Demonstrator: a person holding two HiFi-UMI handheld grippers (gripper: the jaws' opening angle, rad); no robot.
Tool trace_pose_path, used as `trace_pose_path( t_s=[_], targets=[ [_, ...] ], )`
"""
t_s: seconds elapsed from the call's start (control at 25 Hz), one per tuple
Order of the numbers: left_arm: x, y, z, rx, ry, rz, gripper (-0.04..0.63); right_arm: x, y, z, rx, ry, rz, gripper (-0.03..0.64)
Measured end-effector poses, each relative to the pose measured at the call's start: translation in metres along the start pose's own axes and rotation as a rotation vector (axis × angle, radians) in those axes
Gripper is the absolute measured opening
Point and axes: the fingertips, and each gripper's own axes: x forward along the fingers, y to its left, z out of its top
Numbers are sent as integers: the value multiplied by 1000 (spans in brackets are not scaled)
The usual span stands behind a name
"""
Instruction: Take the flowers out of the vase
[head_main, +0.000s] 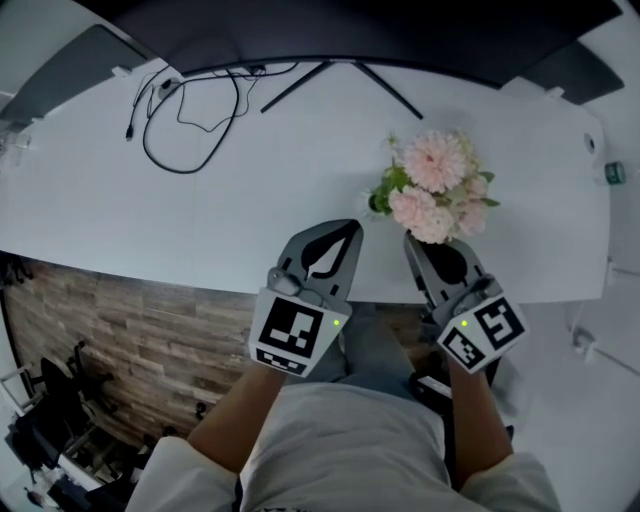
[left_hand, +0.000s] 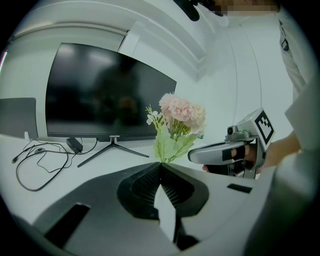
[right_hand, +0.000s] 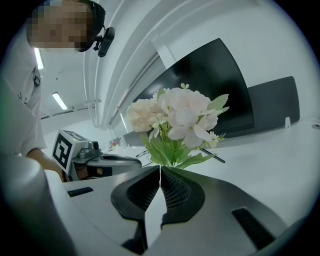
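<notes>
1. Well, both grippers were held out over the near edge of the white table (head_main: 250, 215), side by side and a little apart, each in one of the person's hands.
2. The left gripper (head_main: 351, 227) was clenched, its two jaws pressed together at the tips with nothing between them; its own view showed the ribbed pads meeting in one seam.
3. The right gripper (head_main: 411, 240) was clamped shut in the same way and just as empty.
4. The flowers (head_main: 437, 186), a bunch of pale pink blooms with green leaves, stood just ahead of the right gripper's tip, and ahead of and to the right of the left gripper's tip, touching neither.
5. They were still in the vase (head_main: 374, 206), which I could barely make out under the leaves, between and just beyond the two tips.
6. From the left gripper's view, the stems rose right behind its closed jaws, with the right gripper alongside on its right.
7. Well beyond the flowers a dark monitor (left_hand: 102, 92) stood on splayed legs at the table's far side.
8. Off to the left gripper's far left a black cable (head_main: 188, 120) lay in loose loops on the table.
</notes>
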Motion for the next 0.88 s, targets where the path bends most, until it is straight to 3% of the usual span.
trace_pose_path(
  t_s=[0.48,0.88],
  targets=[
    [18,2,-18,7,26,-6,18,13,-12,-7,-1,2,-8,39],
    [28,-2,-33,21,67,-55,113,28,-17,-12,27,4,6,141]
  ],
)
